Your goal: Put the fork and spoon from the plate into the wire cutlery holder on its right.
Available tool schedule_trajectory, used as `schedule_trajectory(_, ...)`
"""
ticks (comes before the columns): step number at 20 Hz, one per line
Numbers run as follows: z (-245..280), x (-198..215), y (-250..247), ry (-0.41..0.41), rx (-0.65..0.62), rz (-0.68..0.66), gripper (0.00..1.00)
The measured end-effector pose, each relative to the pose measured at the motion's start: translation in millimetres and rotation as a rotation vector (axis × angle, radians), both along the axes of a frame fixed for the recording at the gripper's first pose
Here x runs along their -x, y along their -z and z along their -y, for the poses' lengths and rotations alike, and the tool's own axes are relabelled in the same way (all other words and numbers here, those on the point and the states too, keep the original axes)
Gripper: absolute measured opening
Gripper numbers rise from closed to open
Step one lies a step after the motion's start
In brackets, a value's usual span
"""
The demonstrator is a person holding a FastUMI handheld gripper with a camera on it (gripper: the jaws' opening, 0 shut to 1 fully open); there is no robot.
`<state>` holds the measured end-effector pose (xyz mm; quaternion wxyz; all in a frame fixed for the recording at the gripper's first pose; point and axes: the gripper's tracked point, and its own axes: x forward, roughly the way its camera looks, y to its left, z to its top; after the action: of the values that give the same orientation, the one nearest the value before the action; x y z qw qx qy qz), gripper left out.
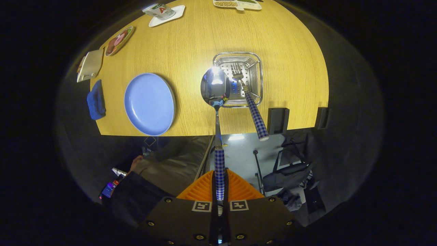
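The gripper (219, 191) is squeezed tight on the checked handle of the spoon (215, 88). The spoon sticks straight out ahead of the fingers, and its shiny bowl hangs over the near left edge of the wire cutlery holder (260, 73). The fork (249, 102) already stands in the holder, leaning, with its checked handle poking out. The blue plate (149, 104) sits on the tabletop (205, 37) to the left of the holder, with nothing on it.
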<state>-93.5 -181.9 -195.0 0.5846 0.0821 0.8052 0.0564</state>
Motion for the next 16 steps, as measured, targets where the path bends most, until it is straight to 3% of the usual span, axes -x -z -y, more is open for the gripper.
schedule_trajectory(16,17.4,-33.0,25.0,0.026,0.003,-0.148,0.05)
